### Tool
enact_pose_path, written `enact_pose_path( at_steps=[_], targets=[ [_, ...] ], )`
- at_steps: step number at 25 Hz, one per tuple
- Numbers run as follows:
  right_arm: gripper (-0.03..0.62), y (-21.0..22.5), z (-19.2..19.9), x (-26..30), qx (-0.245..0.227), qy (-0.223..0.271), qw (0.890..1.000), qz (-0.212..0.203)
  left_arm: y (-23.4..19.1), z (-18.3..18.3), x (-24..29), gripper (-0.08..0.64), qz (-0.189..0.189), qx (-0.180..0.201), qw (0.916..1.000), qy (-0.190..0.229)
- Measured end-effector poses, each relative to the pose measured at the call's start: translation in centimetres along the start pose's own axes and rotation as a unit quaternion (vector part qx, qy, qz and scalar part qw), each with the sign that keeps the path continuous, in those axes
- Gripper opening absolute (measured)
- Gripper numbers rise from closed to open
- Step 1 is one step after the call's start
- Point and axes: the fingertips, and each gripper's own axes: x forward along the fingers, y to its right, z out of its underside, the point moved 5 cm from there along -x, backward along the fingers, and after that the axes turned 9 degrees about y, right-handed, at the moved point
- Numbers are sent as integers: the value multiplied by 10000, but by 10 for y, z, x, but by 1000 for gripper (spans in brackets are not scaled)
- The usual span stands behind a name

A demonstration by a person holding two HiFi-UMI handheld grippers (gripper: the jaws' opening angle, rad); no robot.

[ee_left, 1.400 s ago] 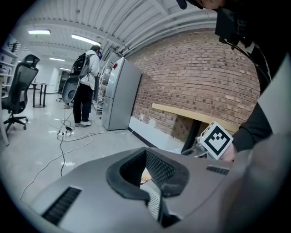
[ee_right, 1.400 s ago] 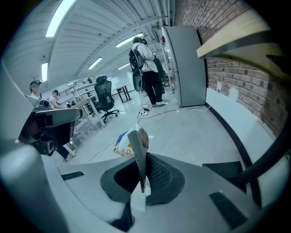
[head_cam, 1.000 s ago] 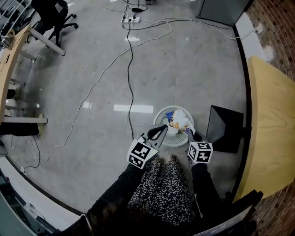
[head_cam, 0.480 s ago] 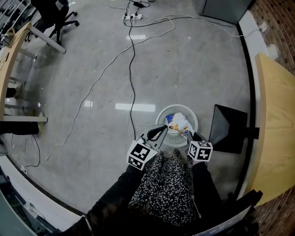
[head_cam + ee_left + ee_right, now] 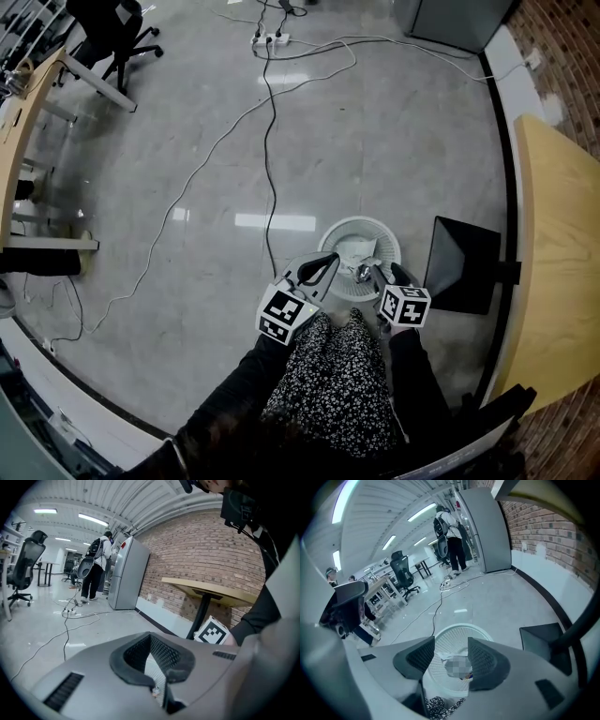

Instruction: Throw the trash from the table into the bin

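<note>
Trash [image 5: 361,266] lies crumpled inside the white mesh bin [image 5: 337,231] on the grey floor, just in front of the person's patterned clothing. Right gripper [image 5: 450,645] hangs tilted down over the bin's near edge; its fingers [image 5: 423,654] have just been opening and now stand well apart with nothing between them, the paper scraps showing in the bin below the gap. Left gripper [image 5: 150,637] hovers beside it on the other side, near the bin's rim, its fingers [image 5: 125,662] meeting at the tips and holding nothing; only the bin's mesh shows through the loop they form. To the right of the bin sits a black floor plate [image 5: 459,263], and beyond that the wooden desk [image 5: 555,253] by the brick wall. A dark cable [image 5: 268,141] trails across the floor from a power strip towards the bin.
</note>
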Motion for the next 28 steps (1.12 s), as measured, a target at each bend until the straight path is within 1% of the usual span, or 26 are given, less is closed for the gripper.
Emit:
enact_pose_path(
  at_steps=[3,10,14,17,21,22,26,28],
  targets=[
    [206,-6,-23,-10,5,205,9998,-40,1,-17,-2,5,0,33,10000,37],
    [204,-22,-80,-38,-322,607,9975,-138,8,-69,-3,5,17,174,9996,208],
    [202,-40,-113,-62,-324,808,9959,-241,16,-104,-8,5,42,237,9992,320],
    [202,-54,-140,-83,-341,1067,9932,-321,22,-129,-13,5,44,301,9987,405],
    [201,-69,-179,-114,-495,1444,9873,-434,29,-163,-18,5,5,394,9977,552],
    [195,-71,-188,-120,-550,1524,9858,-441,32,-171,-17,5,-5,413,9974,596],
    [115,-79,-225,-144,-829,1799,9793,-404,39,-205,-16,5,-45,513,9957,771],
    [87,-85,-244,-158,-960,1934,9756,-400,42,-224,-17,5,-64,568,9947,860]
  ],
)
